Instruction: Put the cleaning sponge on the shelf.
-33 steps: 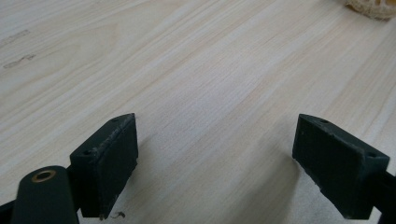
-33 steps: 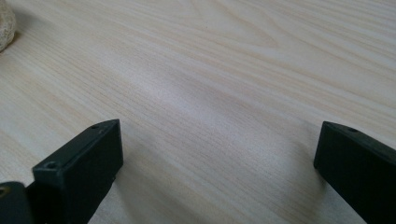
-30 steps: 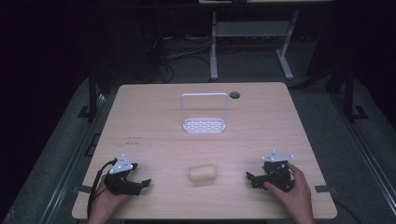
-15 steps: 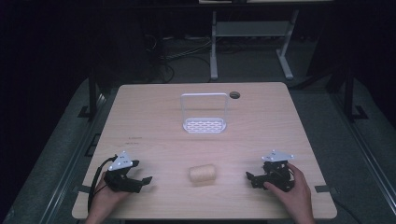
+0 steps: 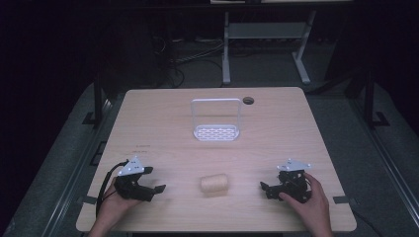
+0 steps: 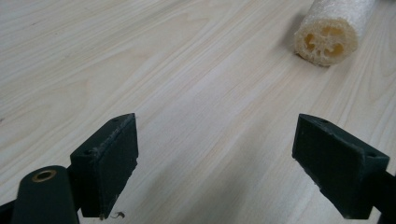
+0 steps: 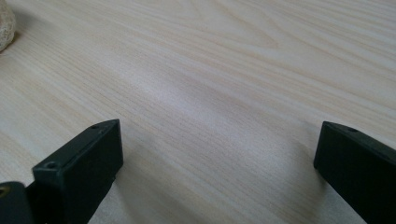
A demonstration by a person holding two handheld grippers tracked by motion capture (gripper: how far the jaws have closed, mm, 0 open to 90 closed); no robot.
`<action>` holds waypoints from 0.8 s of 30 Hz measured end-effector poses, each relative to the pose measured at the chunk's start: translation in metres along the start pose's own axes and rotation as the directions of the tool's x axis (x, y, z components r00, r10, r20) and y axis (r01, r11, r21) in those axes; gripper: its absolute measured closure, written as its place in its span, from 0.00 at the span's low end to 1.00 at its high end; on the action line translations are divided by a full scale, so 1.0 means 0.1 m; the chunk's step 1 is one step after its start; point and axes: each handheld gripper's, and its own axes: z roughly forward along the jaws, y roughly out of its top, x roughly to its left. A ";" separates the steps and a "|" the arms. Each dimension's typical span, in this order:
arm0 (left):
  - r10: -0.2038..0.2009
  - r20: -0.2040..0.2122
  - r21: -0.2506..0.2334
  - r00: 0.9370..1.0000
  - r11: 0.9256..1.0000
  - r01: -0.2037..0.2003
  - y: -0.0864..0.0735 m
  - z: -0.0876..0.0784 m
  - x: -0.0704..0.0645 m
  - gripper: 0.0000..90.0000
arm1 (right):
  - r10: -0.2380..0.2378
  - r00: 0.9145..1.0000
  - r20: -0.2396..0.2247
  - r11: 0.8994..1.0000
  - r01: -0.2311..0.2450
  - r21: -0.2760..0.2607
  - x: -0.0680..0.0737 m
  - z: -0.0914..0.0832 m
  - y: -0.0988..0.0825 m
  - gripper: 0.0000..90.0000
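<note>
Roughly, left to right:
Left gripper (image 5: 148, 186): held low at the near-left of the desk (image 5: 163, 128), jaws spread wide, nothing between them; pointed toward the centre.
Left gripper view: both jaws seen far apart over bare wood; loofah (image 6: 334, 30) seen ahead at upper right, well apart from the jaws.
Loofah (image 5: 214, 183): pale cylinder lying on its side near the front edge, between the two grippers, touched by neither.
Rack (image 5: 216, 120): white wire frame with slotted base, upright at mid-desk, well behind the loofah; empty as far as can be seen.
Hole (image 5: 248, 100): small dark round grommet beyond the rack, right of it.
Right gripper (image 5: 267, 188): held low at near-right, jaws wide, empty, aimed toward the loofah.
Right gripper view: loofah edge (image 7: 5, 25) just caught at top left, well clear of the jaws.
Progress: judged as not begun; no grasp made, loofah not lifted, everything left to do.
Change from earlier frames: left gripper shifted slightly nearer the front edge; right gripper, loofah, rack unmoved.
</note>
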 end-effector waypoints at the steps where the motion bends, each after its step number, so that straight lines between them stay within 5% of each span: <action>1: 0.000 0.000 0.000 1.000 1.000 0.000 0.00 0.00 0.00 0.16 | 0.000 1.000 0.000 1.000 0.000 0.000 0.00 0.00 0.00 0.01; 24: 0.065 0.052 0.018 0.997 0.998 -0.066 0.26 0.17 -0.08 0.16 | 0.002 1.000 0.001 1.000 -0.002 -0.001 0.00 0.00 0.00 0.01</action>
